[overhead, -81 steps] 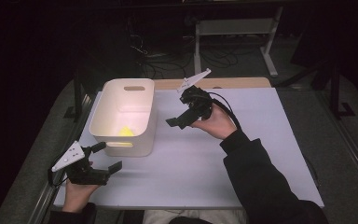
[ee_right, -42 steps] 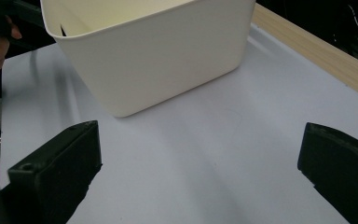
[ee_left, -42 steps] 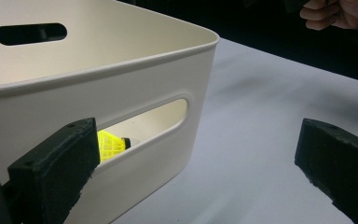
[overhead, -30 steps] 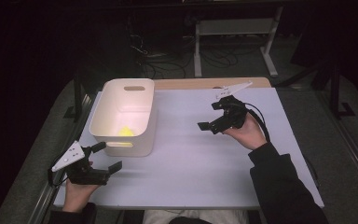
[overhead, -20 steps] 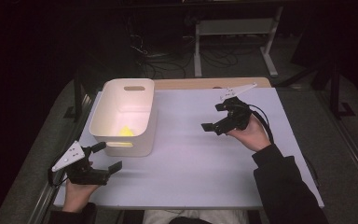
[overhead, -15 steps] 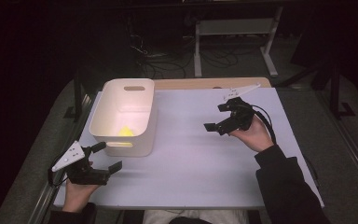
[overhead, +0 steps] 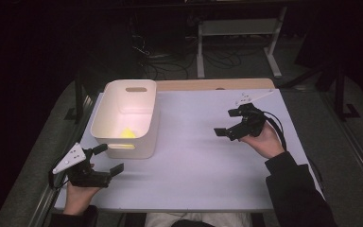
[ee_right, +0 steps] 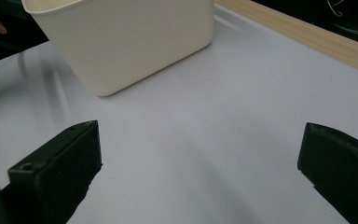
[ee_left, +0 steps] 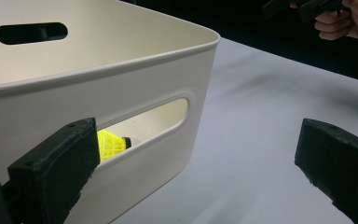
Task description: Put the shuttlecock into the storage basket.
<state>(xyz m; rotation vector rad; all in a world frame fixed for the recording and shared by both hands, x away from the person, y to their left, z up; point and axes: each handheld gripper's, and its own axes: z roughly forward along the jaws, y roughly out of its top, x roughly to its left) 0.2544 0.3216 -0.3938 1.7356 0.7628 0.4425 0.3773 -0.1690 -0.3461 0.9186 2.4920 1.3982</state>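
Left gripper (overhead: 105, 160) at 7 o'clock, jaws wide apart, empty, pointing 2 o'clock. Right gripper (overhead: 227, 123) at 3 o'clock, jaws spread, empty, pointing 9 o'clock.

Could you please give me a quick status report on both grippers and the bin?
Left gripper open, empty, near the white bin. Right gripper open, empty, over bare table. Yellow shuttlecock lies inside bin. Nothing in the way.

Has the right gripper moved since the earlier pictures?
Yes. The right gripper has drawn away from the white bin, where it hovered by the rim, toward the table's right side. Its jaws are open and empty.
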